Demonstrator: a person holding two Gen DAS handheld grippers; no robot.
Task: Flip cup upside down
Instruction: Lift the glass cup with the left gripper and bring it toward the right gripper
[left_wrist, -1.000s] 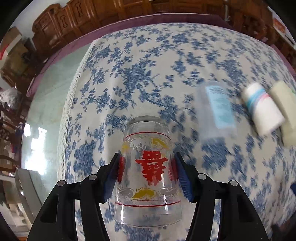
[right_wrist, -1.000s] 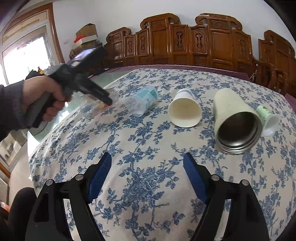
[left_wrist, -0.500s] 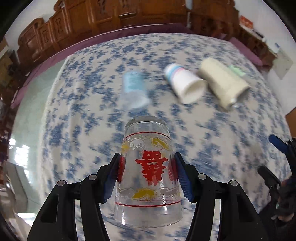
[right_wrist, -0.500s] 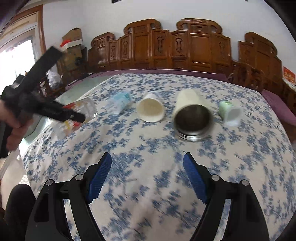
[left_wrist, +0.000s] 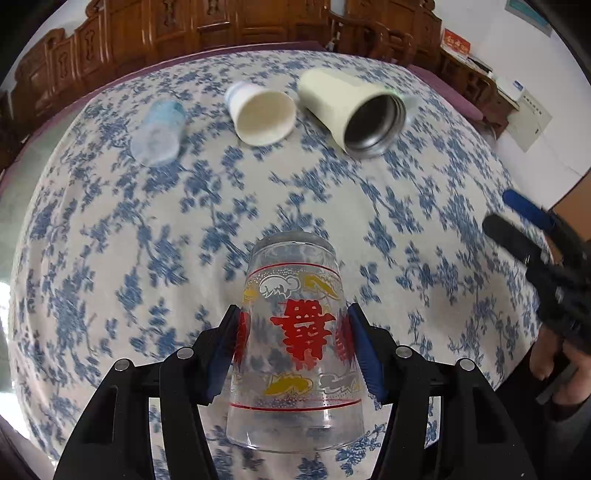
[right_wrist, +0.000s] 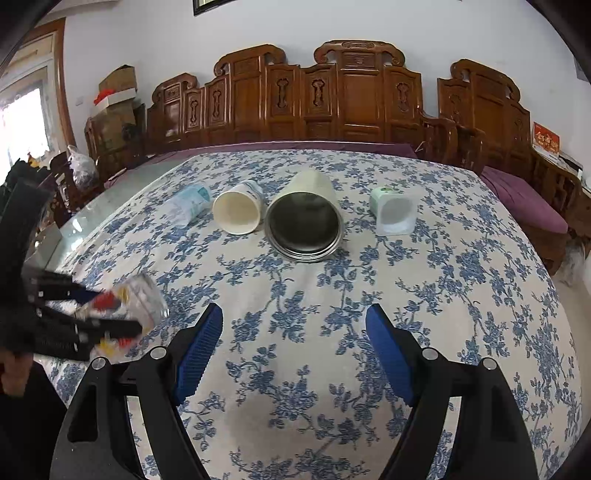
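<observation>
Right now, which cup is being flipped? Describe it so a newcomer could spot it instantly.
Over the near edge of the blue-flowered tablecloth, the left hand-held gripper clamps a clear drinking glass. Unlike the paper cup and steel-lined tumbler lying beyond, it is see-through, printed with a red character and gold-and-white swirls.

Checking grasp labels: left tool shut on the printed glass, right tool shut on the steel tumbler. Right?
Only the second part is wrong. The right wrist view shows the right tool open and holding nothing; the steel tumbler lies apart on the tablecloth. The left tool is shut on the printed glass.
</observation>
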